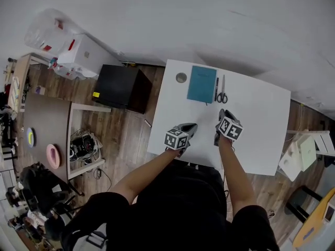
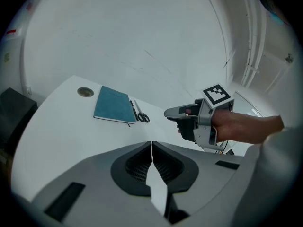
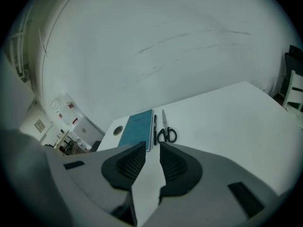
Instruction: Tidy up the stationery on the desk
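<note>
surface: white desk (image 1: 261, 124) | on it: teal notebook (image 1: 202, 84); pen (image 1: 216, 89); scissors (image 1: 223, 92)

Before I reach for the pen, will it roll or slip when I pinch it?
Probably light and stiff: the pen is a thin black stick lying flat on the smooth white desk. It may roll if nudged sideways, though the notebook and scissors close on either side would likely stop it. Its narrow barrel could slip if pinched off-centre.
</note>
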Tool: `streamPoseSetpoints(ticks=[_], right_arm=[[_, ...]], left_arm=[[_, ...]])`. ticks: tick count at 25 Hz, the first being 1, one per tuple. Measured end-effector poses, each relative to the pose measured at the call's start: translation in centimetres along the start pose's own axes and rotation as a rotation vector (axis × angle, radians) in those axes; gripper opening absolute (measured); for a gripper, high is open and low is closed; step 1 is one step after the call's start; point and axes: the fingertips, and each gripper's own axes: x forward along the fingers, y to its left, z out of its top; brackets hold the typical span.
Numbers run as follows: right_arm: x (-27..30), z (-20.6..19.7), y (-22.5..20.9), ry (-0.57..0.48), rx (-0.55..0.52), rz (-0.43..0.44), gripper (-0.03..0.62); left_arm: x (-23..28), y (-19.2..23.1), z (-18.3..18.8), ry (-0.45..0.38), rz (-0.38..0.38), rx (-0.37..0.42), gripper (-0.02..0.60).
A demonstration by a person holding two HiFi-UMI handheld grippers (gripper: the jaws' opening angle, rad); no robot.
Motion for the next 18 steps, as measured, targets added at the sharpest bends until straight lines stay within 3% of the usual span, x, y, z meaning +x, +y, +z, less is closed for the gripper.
streamPoseSetpoints(ticks=[3,11,18], right_arm=[[-3.8,-1.5,1.1,-0.036,0.019,0.028,0.101],[-13.7,-6.2,4.0,-0.083,-0.154,0.058,0.071],[-20.2,-8.1,3.1,-0.144,-0.143,0.063,0.046]], left_arm=[[-1.2,-1.2,-0.2,-0.015,-0.006,0.027,0.017],[-3.5,-7.7,1.2,-0.125,-0.101,0.12,0.016],[-4.3,-14.8,1.0,-0.205,-0.144,0.224,0.015]])
